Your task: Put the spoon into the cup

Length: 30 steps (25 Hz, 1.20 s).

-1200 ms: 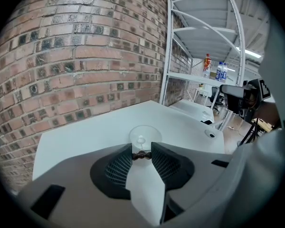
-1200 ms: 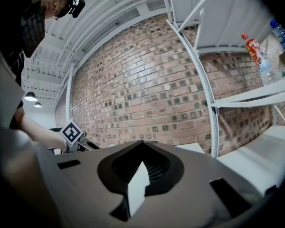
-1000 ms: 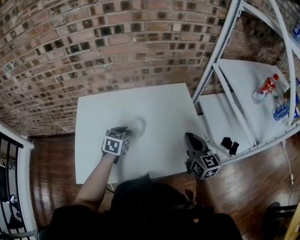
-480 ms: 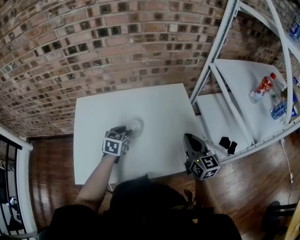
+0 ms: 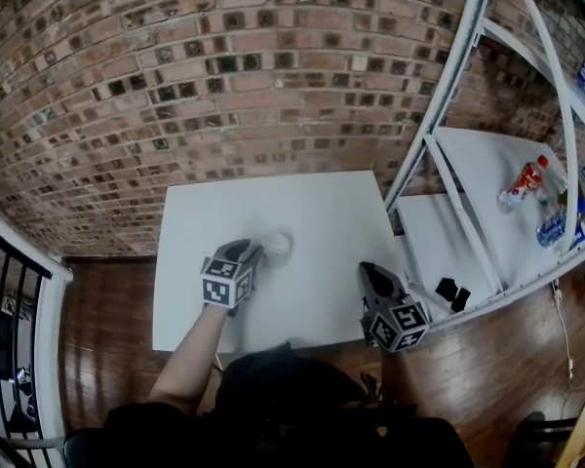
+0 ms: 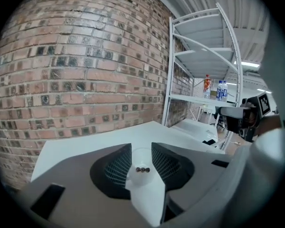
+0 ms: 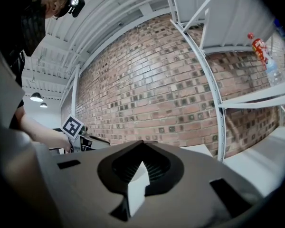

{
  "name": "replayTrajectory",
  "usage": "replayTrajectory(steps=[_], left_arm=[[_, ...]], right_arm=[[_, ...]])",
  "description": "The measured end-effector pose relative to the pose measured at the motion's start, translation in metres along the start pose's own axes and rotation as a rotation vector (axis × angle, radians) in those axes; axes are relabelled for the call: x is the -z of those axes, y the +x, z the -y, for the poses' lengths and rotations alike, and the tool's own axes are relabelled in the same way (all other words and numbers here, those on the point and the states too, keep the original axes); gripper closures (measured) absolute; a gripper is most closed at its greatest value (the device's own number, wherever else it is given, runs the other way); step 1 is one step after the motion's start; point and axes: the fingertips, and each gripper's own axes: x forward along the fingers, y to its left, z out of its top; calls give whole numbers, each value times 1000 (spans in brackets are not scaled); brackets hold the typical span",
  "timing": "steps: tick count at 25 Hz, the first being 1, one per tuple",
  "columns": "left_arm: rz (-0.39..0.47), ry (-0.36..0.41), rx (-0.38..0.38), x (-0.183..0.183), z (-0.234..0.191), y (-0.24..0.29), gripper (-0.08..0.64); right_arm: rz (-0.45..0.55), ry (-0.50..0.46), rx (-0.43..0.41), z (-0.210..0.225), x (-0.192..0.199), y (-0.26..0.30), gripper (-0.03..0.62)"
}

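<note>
A clear plastic cup (image 5: 277,245) sits between the jaws of my left gripper (image 5: 258,253), near the middle of the white table (image 5: 302,198). In the left gripper view the cup (image 6: 141,156) fills the gap of the left gripper (image 6: 141,148), its sides against both ribbed pads. Three tiny dark dots show through its wall. My right gripper (image 5: 372,269) hangs at the table's front right corner. Its jaws meet at the tips in the right gripper view (image 7: 142,144), and I see nothing between them. No spoon shows in any view.
A white metal rack (image 5: 447,154) stands right of the table, with bottles (image 5: 526,178) on its shelf and small black items (image 5: 451,291) on a lower board. A brick wall (image 5: 224,66) runs behind. A black railing (image 5: 10,300) is at the left.
My left gripper has risen a little, and the cup stays between its jaws. The right gripper has kept still. The head camera's view has shifted slightly.
</note>
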Motion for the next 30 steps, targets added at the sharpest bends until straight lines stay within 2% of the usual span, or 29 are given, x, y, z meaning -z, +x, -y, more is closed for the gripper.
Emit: replayTrajectory(steps=[3, 6, 15, 20, 24, 30], left_arm=[[59, 11, -18, -17, 2, -17, 453], [125, 1, -60, -32, -7, -39, 553], [259, -55, -191, -41, -54, -118, 557], [288, -99, -276, -34, -73, -155, 558], [345, -105, -290, -26, -72, -179, 557], [409, -93, -281, -19, -60, -194, 557]], right_arm=[[-2, -3, -27, -8, 0, 5, 588], [-11, -2, -56, -15, 1, 13, 588], [-36, -2, -162, -42, 6, 47, 588], [-53, -11, -212, -59, 7, 61, 588], [-45, 5, -216, -59, 13, 59, 588], [-47, 10, -169, -57, 21, 52, 589]])
